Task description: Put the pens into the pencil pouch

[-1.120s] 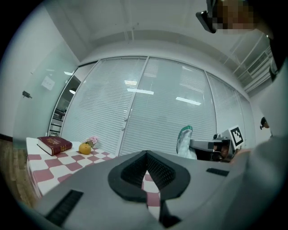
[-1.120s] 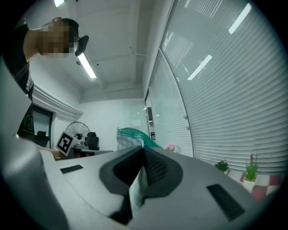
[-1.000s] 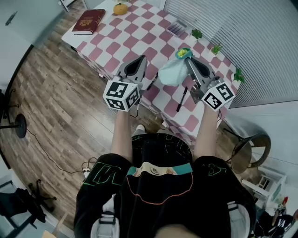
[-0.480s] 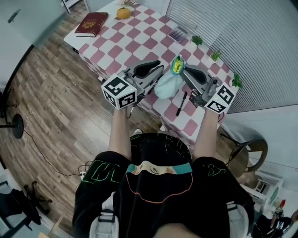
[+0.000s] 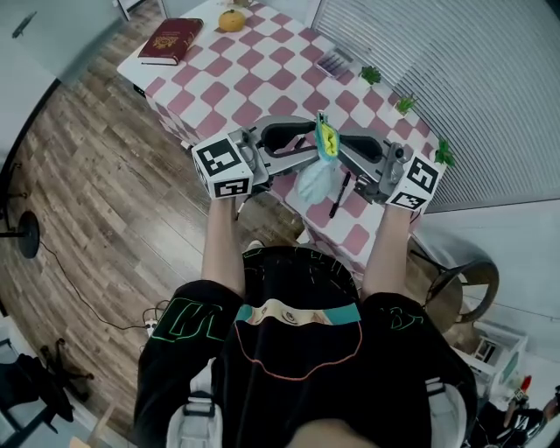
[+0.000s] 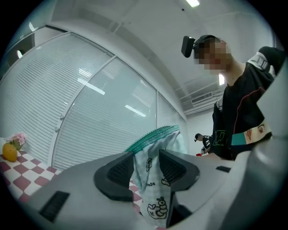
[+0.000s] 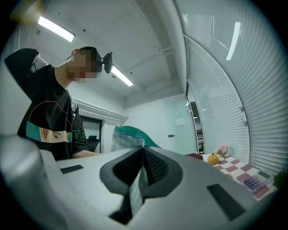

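The pencil pouch [image 5: 315, 179] is off the table and hangs in the air between the two grippers, green zip edge uppermost. It is pale cloth printed with small cartoon caterpillars. There is a line of tiny lettering beside them, but it is too small for me to read. The red book [image 5: 169, 39] at the far corner has gold print on its cover, also illegible from here.

The right gripper [image 5: 339, 144] is clamped tight on a fold of the pouch. The left gripper [image 5: 306, 144] has just been opening. Its jaws stand wide apart with the cloth dangling loose between them, so it no longer pinches it.

Below the pouch, a black pen [image 5: 336, 199] lies on the pink-and-white checked table [image 5: 262, 70], its top end partly covered by the hanging pouch. An orange fruit [image 5: 231, 19] sits near the book. A flat purple thing [image 5: 332, 63] and three small green plants [image 5: 405, 103] line the side by the blinds. A round stool [image 5: 459, 293] stands by the near corner.

Only the head view shows the pen and the book. Only the left gripper view shows the pouch's cartoon print and pink flowers [image 6: 18, 138] beside the fruit. The right gripper view shows the jaws shut on the cloth.
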Demonstrator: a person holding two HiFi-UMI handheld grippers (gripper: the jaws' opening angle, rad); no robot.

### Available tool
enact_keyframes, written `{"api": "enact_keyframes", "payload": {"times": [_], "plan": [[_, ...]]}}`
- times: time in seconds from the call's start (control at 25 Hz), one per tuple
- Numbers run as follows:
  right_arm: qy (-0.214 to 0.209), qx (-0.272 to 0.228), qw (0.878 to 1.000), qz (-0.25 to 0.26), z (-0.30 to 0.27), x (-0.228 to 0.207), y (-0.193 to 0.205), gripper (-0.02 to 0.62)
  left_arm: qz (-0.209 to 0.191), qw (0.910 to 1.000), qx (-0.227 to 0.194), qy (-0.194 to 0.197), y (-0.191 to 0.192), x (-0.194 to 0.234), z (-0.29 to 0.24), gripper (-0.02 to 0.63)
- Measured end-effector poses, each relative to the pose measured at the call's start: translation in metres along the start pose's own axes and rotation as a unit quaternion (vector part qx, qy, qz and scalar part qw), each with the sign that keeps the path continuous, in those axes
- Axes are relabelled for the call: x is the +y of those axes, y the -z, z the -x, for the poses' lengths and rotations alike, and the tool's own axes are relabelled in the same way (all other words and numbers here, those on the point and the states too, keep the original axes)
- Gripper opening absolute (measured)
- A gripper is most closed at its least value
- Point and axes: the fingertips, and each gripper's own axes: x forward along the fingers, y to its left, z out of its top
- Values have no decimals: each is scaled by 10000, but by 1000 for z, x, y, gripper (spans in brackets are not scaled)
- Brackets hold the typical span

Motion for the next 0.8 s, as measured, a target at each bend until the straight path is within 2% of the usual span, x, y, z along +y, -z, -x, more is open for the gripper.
{"api": "enact_keyframes", "payload": {"times": [0.16,0.48,0.8], "plan": [[-129,32,9999,-21,-5,2,2,8,-95,9999,-6,36,-1,0,-1,170],[68,-22,10000,24,-5,-7,2,8,-312,9992,-129,-229,-8,10,5,26],[316,-128,9994,20,-2,-14,1,8,-478,9976,-117,-478,-8,21,15,5]]}}
